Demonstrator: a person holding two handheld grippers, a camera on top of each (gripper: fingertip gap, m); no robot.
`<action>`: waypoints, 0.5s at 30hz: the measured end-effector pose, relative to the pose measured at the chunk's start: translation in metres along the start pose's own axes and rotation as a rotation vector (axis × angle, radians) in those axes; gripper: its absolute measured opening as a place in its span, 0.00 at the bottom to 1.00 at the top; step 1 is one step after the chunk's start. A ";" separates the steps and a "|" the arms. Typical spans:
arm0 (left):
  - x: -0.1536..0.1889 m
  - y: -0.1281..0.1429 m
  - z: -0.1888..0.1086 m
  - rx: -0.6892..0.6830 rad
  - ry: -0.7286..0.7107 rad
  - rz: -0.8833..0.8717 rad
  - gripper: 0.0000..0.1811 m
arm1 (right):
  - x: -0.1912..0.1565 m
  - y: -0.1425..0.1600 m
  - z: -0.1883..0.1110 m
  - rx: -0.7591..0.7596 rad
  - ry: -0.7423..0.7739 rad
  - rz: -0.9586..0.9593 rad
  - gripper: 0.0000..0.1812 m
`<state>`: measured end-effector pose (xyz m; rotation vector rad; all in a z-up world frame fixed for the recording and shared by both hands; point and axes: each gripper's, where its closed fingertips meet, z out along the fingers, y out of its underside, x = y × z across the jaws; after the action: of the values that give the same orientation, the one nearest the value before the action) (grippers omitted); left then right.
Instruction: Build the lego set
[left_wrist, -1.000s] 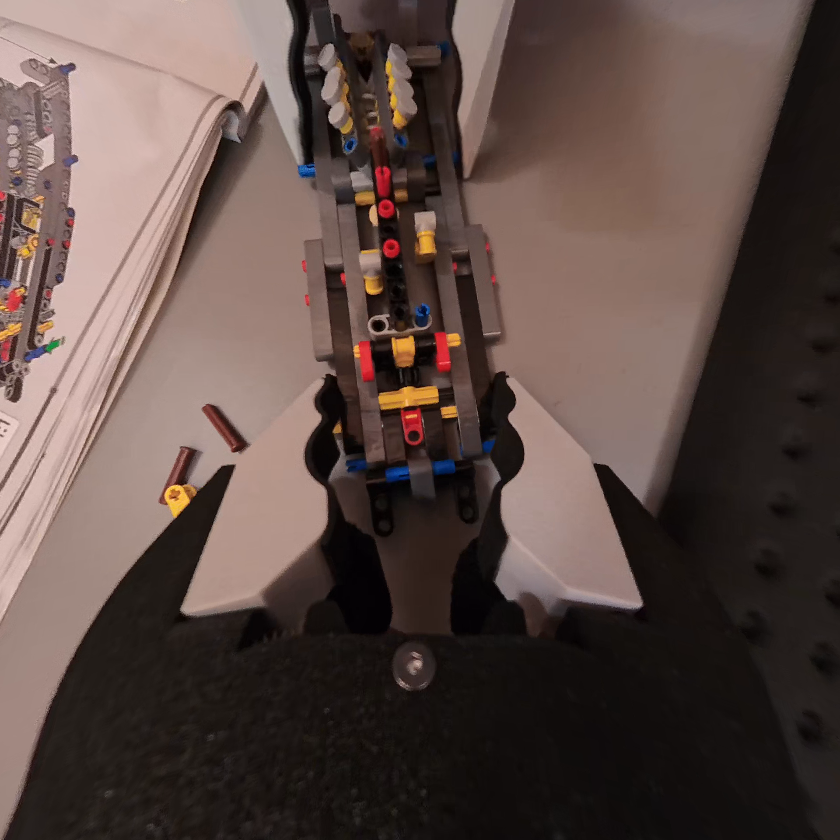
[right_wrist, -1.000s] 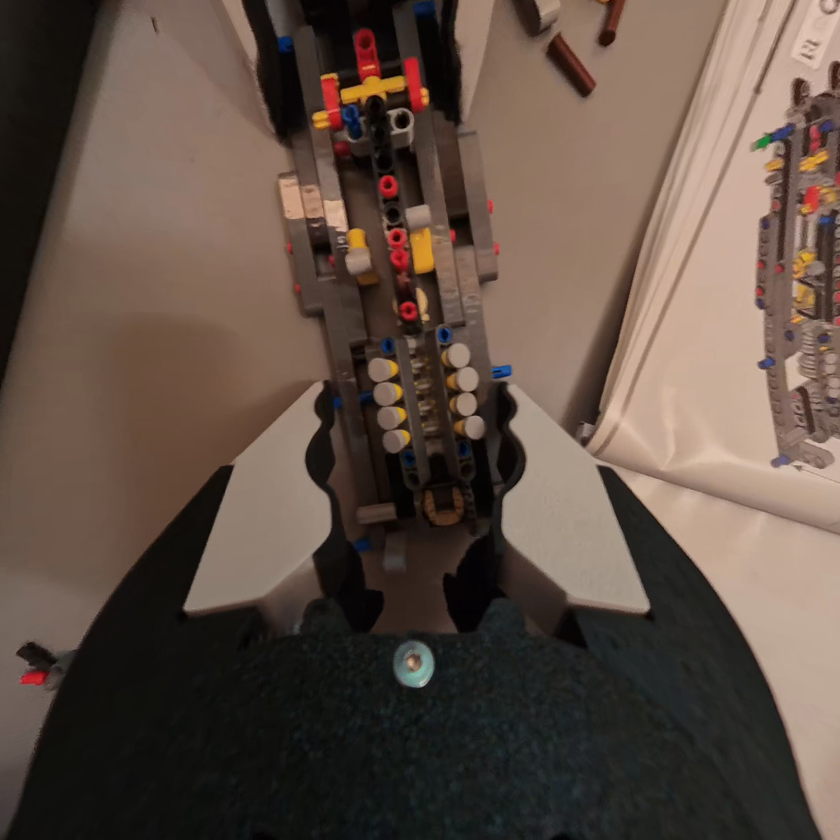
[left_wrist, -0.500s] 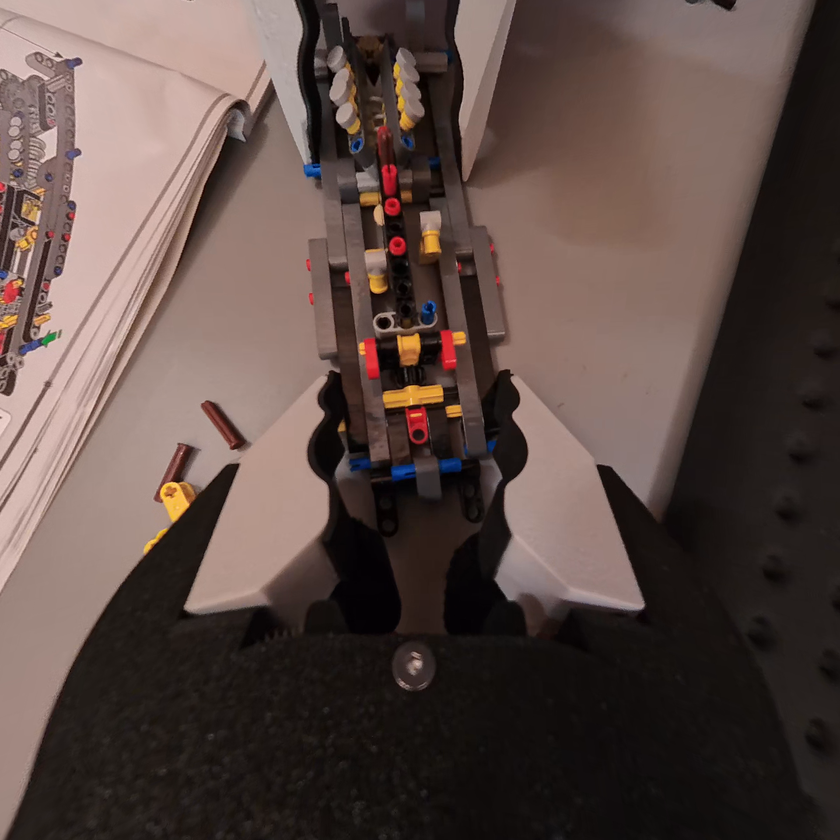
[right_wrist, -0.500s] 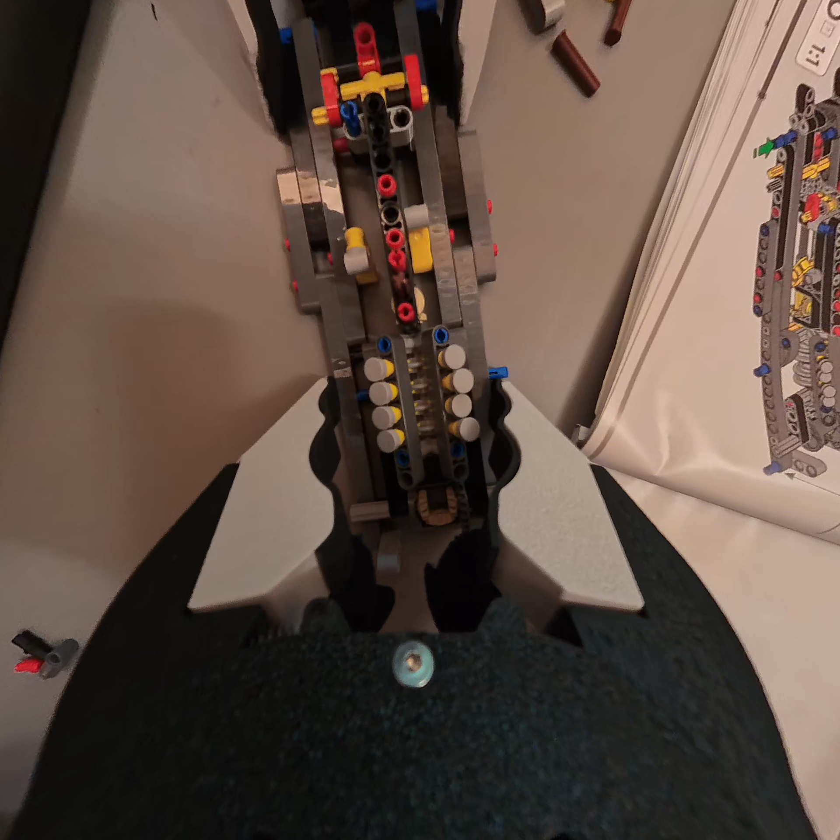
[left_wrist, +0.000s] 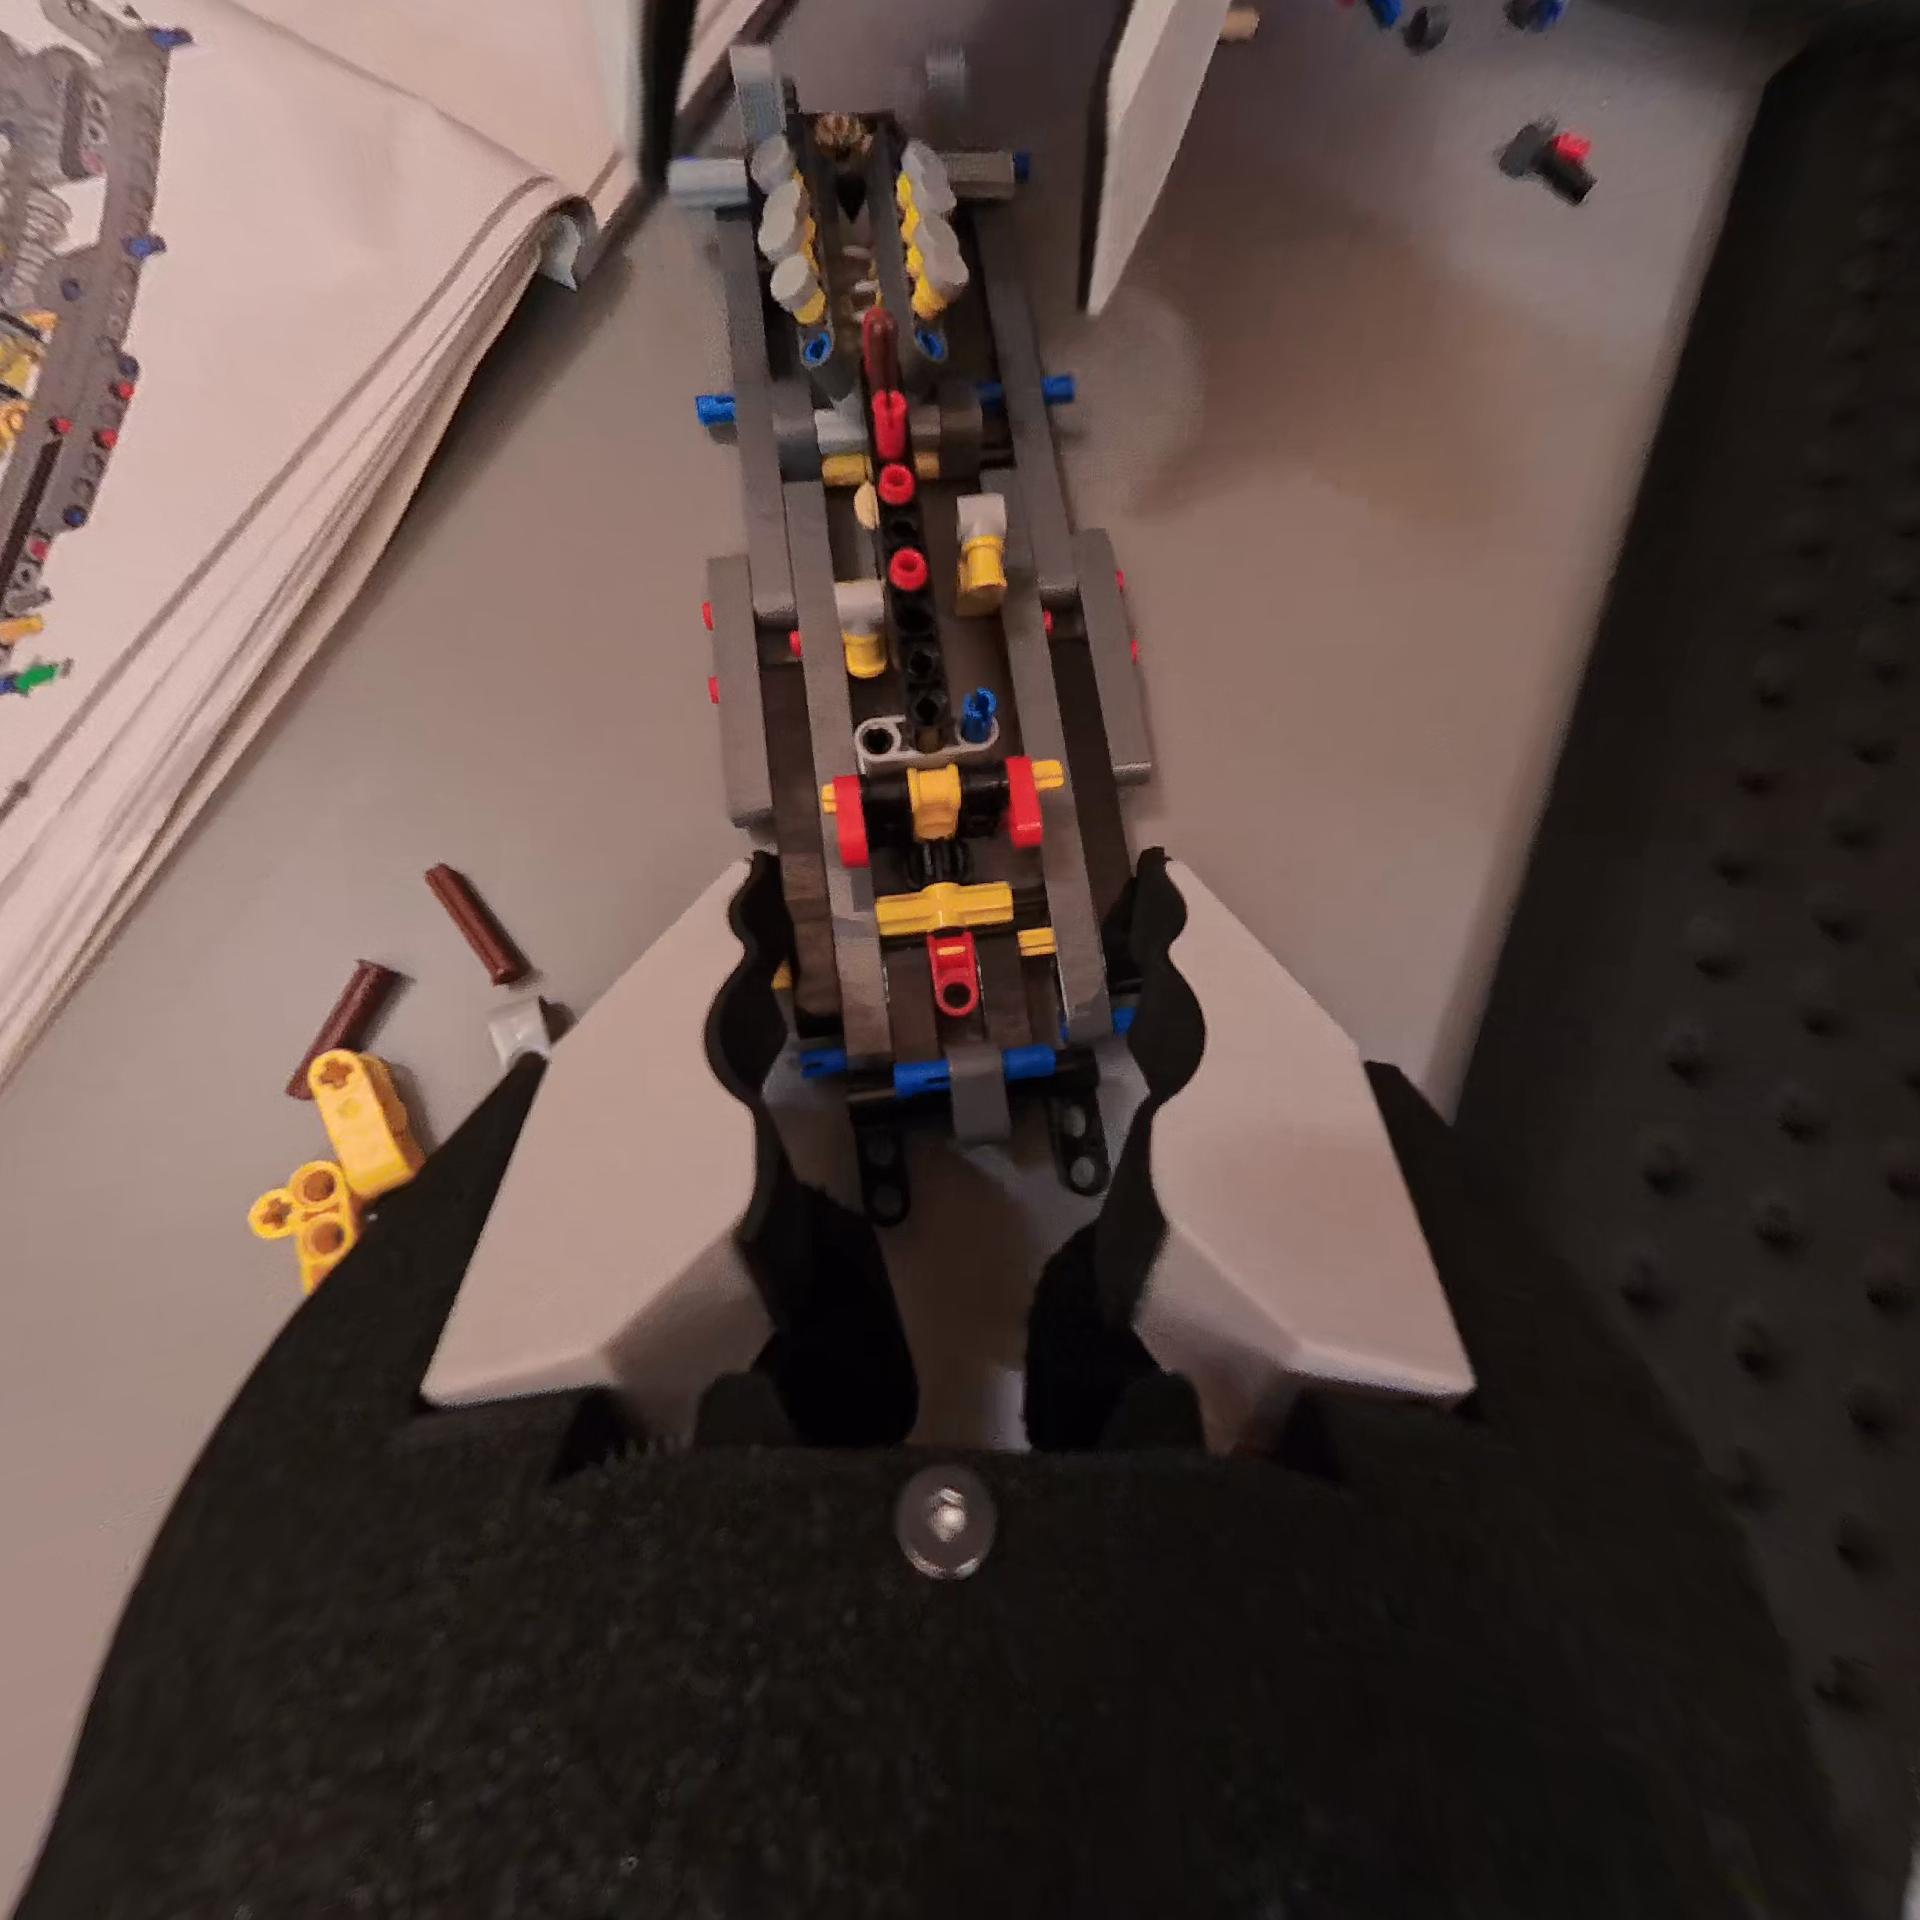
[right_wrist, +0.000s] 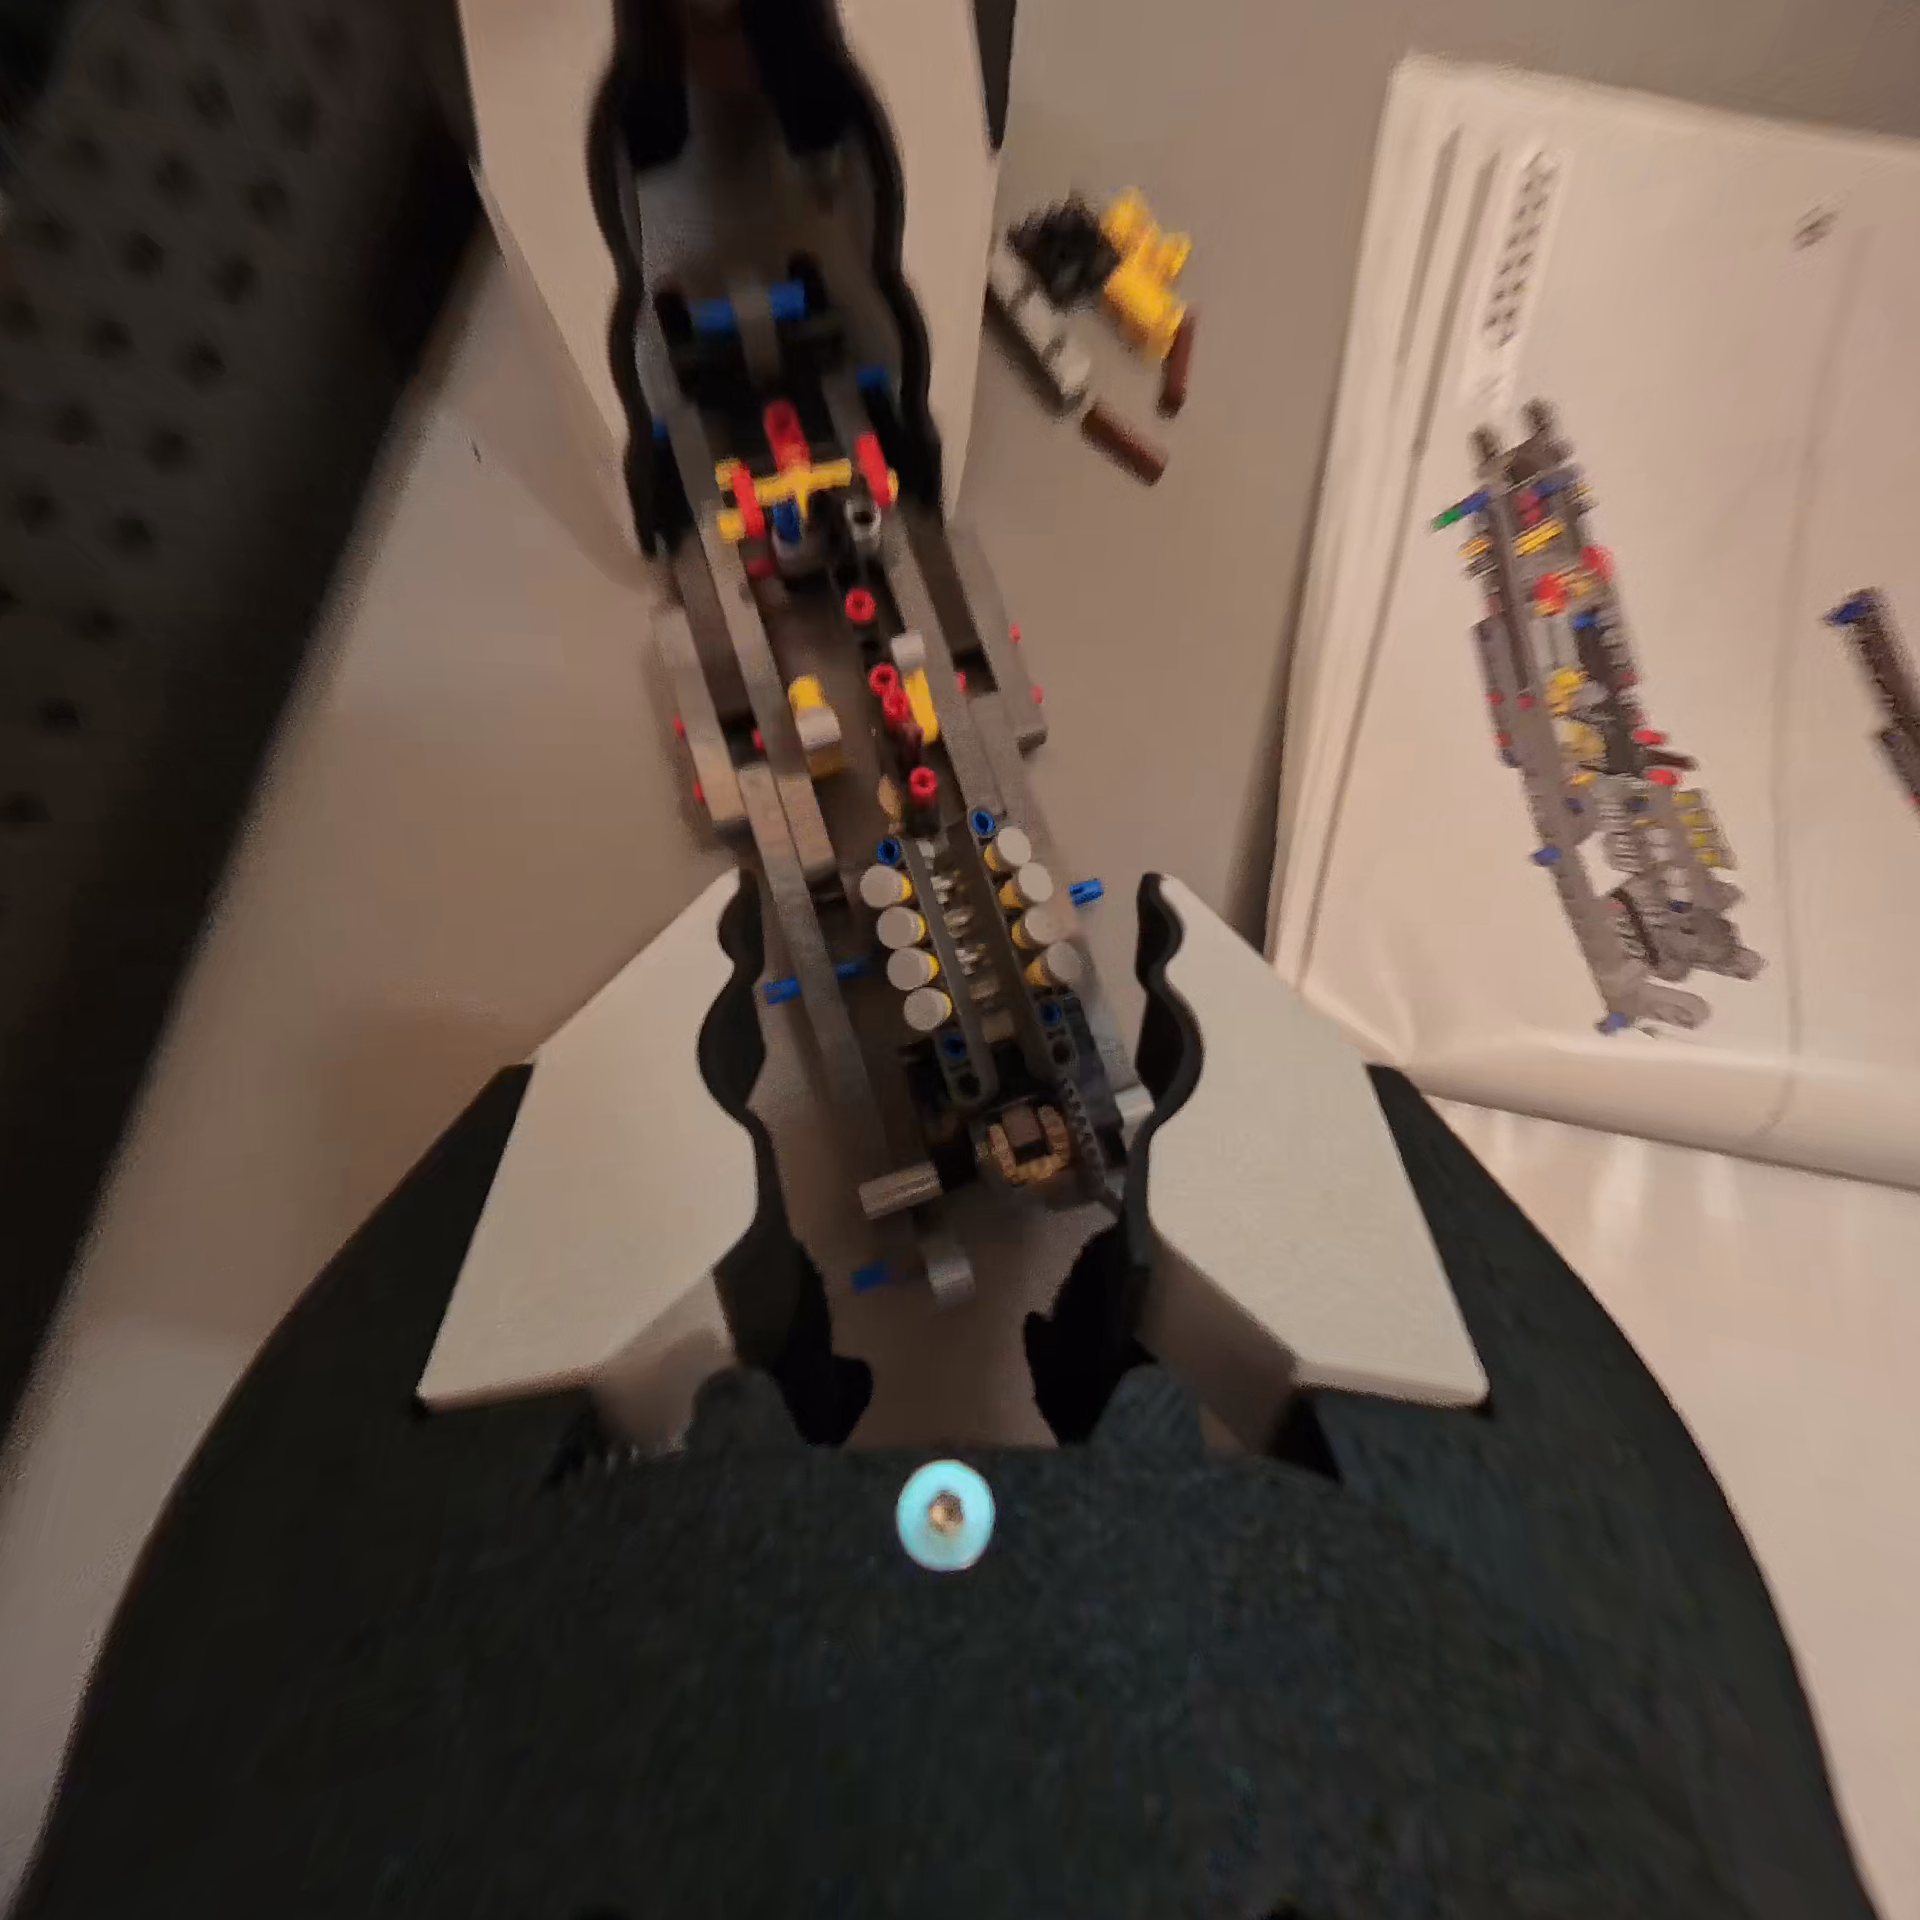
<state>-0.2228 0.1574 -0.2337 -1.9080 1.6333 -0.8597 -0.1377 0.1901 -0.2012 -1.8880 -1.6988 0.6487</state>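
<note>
Grey chassis: a long dark-grey lego frame (left_wrist: 914, 623) studded with red, yellow and blue pins lies lengthwise on the pale desk (left_wrist: 1299, 644), stretched between the two grippers.
Left gripper: the left gripper (left_wrist: 951, 935) has its jaws clenched on the near end of the frame, the black pads pressing both side beams beside the yellow cross piece.
Right gripper: the right gripper (right_wrist: 940, 997) has its jaws spread wider than the frame; the engine end with the white cylinders sits skewed between them, near the right pad and clear of the left one. This view is blurred.
Engine end: in the left wrist view the same end lies at the top, between the far gripper's white fingers, with gaps on both sides.
Manual: an open instruction booklet (left_wrist: 239, 436) lies on the desk just beside the frame.
Loose parts: two brown pins (left_wrist: 473, 925), two yellow connectors (left_wrist: 343, 1153) and a small white piece lie between booklet and left gripper.
Far corner: a black-and-red piece (left_wrist: 1548, 161) rests apart from the frame.
Mat: a dark dimpled mat (left_wrist: 1766, 935) borders the desk.
</note>
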 end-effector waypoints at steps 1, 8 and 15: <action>0.000 0.000 -0.001 0.004 0.018 -0.027 0.36 | 0.002 -0.006 -0.010 0.064 0.016 0.031 0.40; -0.002 -0.001 -0.005 -0.013 0.075 -0.054 0.36 | -0.010 0.013 -0.038 0.145 0.081 0.051 0.39; -0.009 0.005 0.000 -0.051 -0.060 0.145 0.36 | -0.025 0.019 -0.007 -0.127 0.056 -0.034 0.55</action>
<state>-0.2273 0.1652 -0.2385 -1.8050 1.7481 -0.7017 -0.1212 0.1634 -0.2080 -1.9403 -1.7693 0.4800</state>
